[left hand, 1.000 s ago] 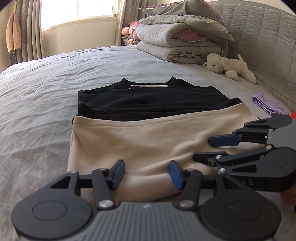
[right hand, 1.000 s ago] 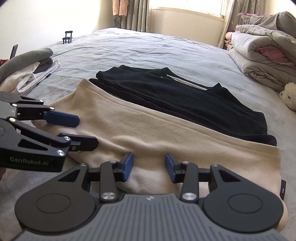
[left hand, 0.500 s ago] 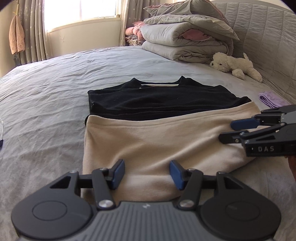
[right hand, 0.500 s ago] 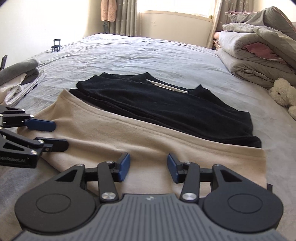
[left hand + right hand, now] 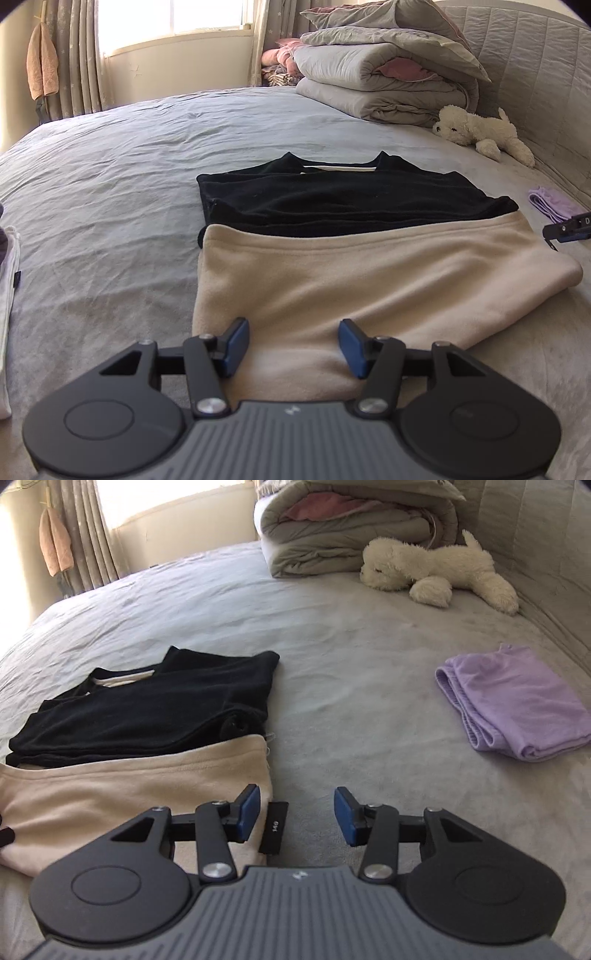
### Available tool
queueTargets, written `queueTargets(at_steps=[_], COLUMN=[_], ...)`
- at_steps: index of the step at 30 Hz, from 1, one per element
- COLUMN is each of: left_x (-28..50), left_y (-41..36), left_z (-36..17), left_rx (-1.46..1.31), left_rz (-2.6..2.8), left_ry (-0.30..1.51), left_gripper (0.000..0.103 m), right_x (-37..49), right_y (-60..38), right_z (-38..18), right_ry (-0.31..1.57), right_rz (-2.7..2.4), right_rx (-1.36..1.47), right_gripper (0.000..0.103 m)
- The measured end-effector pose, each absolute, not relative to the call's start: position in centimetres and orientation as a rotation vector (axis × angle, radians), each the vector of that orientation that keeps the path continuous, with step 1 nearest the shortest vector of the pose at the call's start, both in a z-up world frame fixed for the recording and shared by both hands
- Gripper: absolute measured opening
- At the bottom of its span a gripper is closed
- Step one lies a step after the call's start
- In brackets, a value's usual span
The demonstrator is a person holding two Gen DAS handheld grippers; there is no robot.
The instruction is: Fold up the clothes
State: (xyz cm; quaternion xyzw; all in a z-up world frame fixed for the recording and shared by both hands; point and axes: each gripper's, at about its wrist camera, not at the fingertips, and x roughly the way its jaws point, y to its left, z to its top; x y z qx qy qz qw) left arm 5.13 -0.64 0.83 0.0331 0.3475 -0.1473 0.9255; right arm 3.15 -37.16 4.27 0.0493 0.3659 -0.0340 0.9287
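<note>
A black and beige garment lies folded flat on the grey bed, its beige part (image 5: 369,288) nearest me and its black part (image 5: 347,199) beyond. My left gripper (image 5: 291,345) hovers open over the beige near edge, nothing between its blue pads. My right gripper (image 5: 295,821) is open beside the garment's right edge (image 5: 147,786), above bare sheet, with a small black tag (image 5: 274,827) between its fingers but not pinched. Its tip also shows at the right border of the left wrist view (image 5: 569,229). A folded lilac garment (image 5: 513,709) lies to the right.
A stack of folded grey duvets (image 5: 384,85) and a white plush dog (image 5: 436,568) sit near the padded headboard (image 5: 535,74). Pale folded cloth (image 5: 7,302) lies at the left edge. Curtains and a window stand behind the bed.
My right gripper has swung away to the right, off the beige cloth, and now looks at the lilac garment and plush dog. The left gripper has barely moved.
</note>
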Motion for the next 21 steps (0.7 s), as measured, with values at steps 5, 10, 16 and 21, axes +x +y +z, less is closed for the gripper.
queueTargets(at_steps=[5,10,16,21], left_x=[4.9,4.9,4.8,4.5], left_y=[-0.5,-0.3,0.5,2.6], left_z=[0.8,0.8,1.2,2.5], left_rx=[0.072,0.069,0.047,-0.069], left_rz=[-0.281,-0.273,-0.267,-0.259], left_ry=[0.711,0.714,0.719,0.747], left_gripper=[0.056,0.056,0.056,0.055], right_x=[0.3,1.6,1.2,0.6], right_y=[-34.6,-33.8,-34.8,-35.3], right_z=[5.6,2.3,3.5,3.7], right_ry=[0.695,0.888,0.832,0.814], right_rz=[0.132,0.145,0.081,0.069], right_rx=[0.005,-0.041,-0.018,-0.011], right_gripper=[0.046,0.042,0.041,0.041])
